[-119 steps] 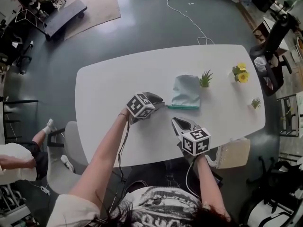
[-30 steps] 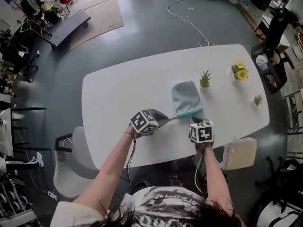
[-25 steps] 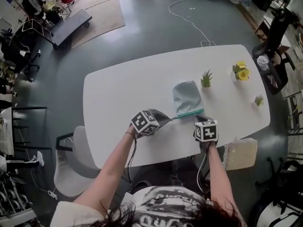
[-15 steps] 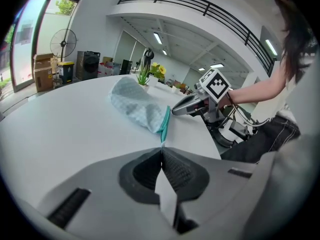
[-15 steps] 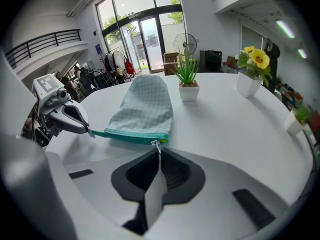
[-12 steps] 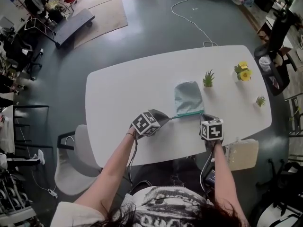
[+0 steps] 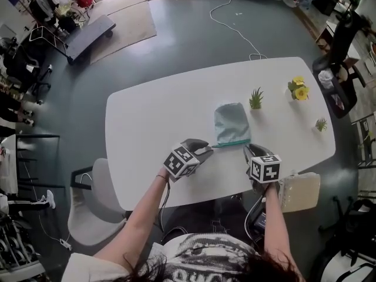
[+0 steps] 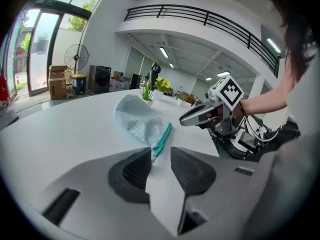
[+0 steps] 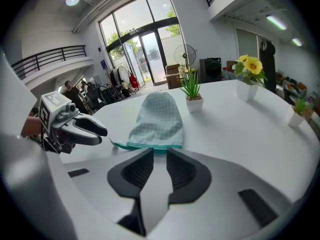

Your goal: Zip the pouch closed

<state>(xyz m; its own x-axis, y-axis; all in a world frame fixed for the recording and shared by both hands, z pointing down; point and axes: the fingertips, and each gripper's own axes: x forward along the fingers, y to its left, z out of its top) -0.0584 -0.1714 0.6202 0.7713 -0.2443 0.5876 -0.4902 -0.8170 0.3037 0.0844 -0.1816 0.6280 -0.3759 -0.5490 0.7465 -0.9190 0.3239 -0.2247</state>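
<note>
Pouch (image 7: 230,124) on table (image 7: 147,107), zip seemingly closed — release step. Left tongs (image 7: 204,150) have just been opening, nothing gripped; right tongs (image 7: 251,152) apart, empty — next, withdraw both.

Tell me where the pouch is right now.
In the head view the pouch lies flat on the white table, right of centre, just left of the small green plant, its teal zipper edge toward the near side.

Open table (image 7: 153,110) left of the pouch (image 7: 230,125); potted plants (image 7: 255,98) stand right.
</note>
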